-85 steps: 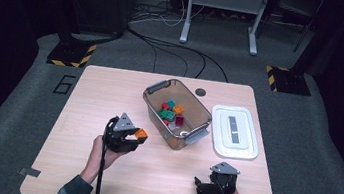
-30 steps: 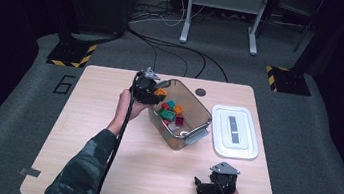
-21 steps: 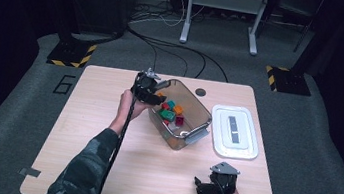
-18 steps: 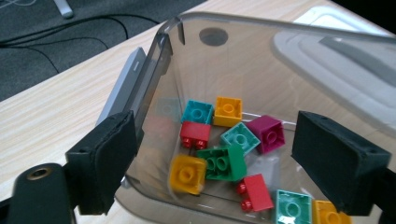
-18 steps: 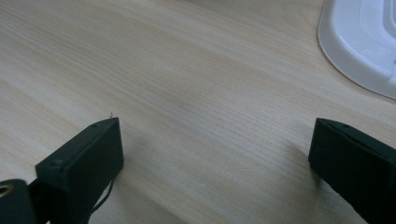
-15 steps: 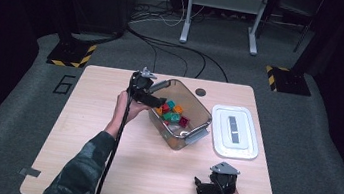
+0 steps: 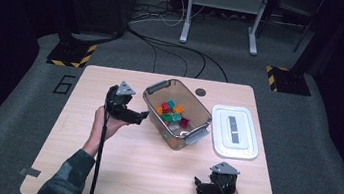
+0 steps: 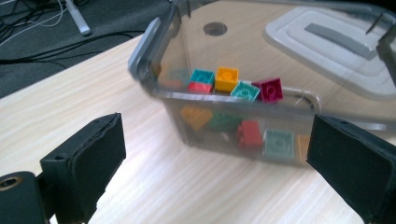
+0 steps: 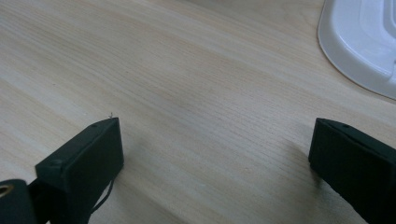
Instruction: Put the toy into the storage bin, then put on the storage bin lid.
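Observation:
A clear plastic bin point(image 7: 200, 112) with grey handles stands at the middle of the table, holding several coloured bricks point(image 7: 172, 112). My left gripper point(image 7: 142, 118) hovers just left of the bin, pointing at its side wall. Its jaws have just been opening and stand open with nothing between them. In the left gripper view point(image 8: 215, 177) the bin point(image 8: 233, 98) is close ahead, with an orange brick point(image 8: 226, 78), a magenta brick point(image 8: 271, 89) and a red brick point(image 8: 250, 134) inside. My right gripper point(image 7: 197, 186) rests open near the front edge point(image 9: 212, 163) over bare wood.
The bin's white lid point(image 7: 234, 131) lies flat to the right of the bin, also seen as the white lid point(image 9: 359, 42) at the upper right. A round cable hole point(image 7: 201, 92) sits behind the bin. Light wood table point(image 7: 100, 168) has free room at the left and front.
The left gripper has drawn back leftward from over the bin's near-left corner to beside its wall, and its jaws have opened. The right gripper has stayed put.

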